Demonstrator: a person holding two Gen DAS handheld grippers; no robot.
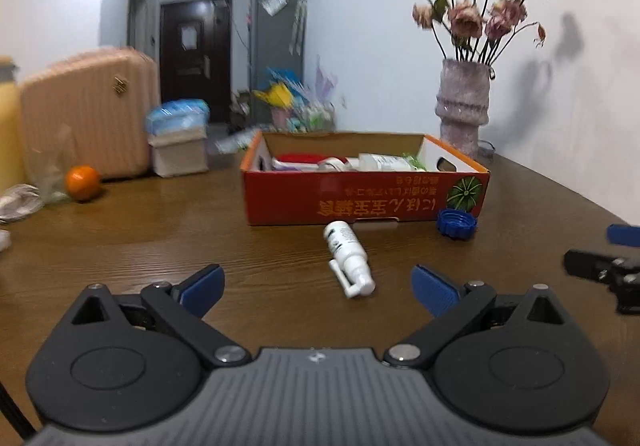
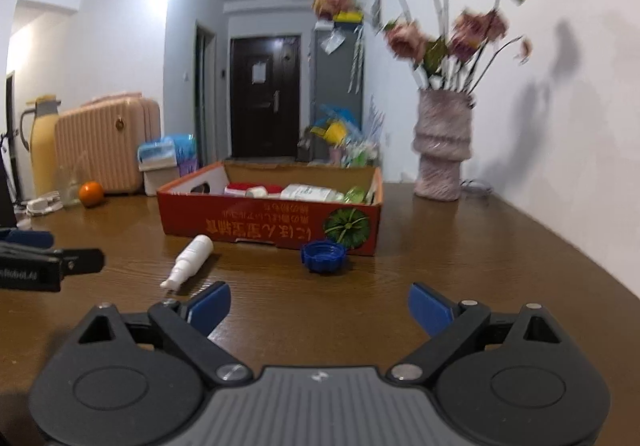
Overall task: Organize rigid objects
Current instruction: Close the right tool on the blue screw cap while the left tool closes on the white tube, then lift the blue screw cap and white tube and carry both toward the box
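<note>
Left hand-held gripper (image 1: 318,288): released, jaws wide, empty.
Right hand-held gripper (image 2: 319,306): likewise released, empty.
Spray bottle (image 1: 349,257): lay on the surface (image 1: 160,246), just ahead of the left gripper, nozzle toward it, long axis pointing toward the box; left nearer.
Blue cap (image 1: 457,224): beside the red box (image 1: 360,194).
Box print: inverted, unreadable.

Two low wrist views, both facing the red box (image 1: 364,198) across the wooden table (image 1: 160,246).
Your left camera sits squarely before the box; your right one looks from nearer its right end. Both share box, white spray bottle (image 2: 190,256) and blue cap (image 2: 323,255).
</note>
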